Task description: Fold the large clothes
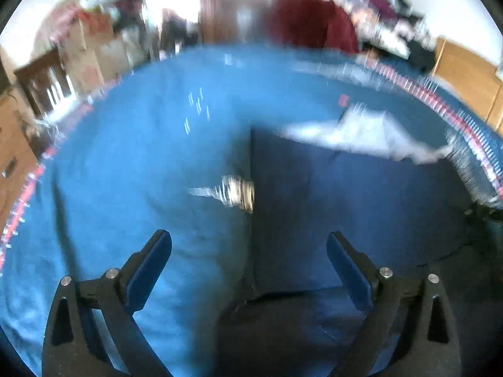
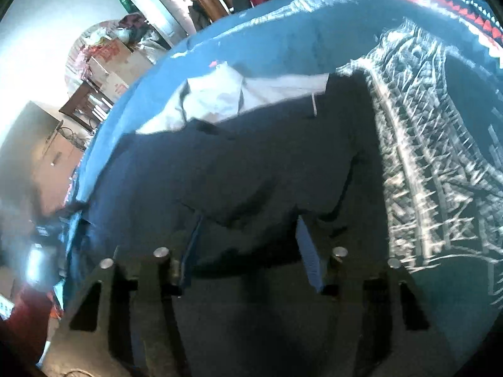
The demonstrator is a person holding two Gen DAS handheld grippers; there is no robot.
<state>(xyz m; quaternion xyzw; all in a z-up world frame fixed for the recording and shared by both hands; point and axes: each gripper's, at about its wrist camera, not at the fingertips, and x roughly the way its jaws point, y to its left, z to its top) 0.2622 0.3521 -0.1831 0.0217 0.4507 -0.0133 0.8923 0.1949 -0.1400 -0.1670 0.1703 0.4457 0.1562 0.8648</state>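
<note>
Both fisheye views bend hard at their black rims; the left wrist view is smeared by motion blur; daylight glares white from a bright doorway [image 1: 176,3] behind; the dark navy garment [image 2: 251,169] lies in deep shadow; the blue patterned bedcover [image 1: 132,144] is brightly lit.

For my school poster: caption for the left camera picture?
Open left gripper hovering over dark navy garment on blue cloth.

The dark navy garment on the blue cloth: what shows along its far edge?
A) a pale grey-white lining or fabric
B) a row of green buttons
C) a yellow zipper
A: a pale grey-white fabric lies along the far edge of the dark navy garment, also seen in the left wrist view.
</note>
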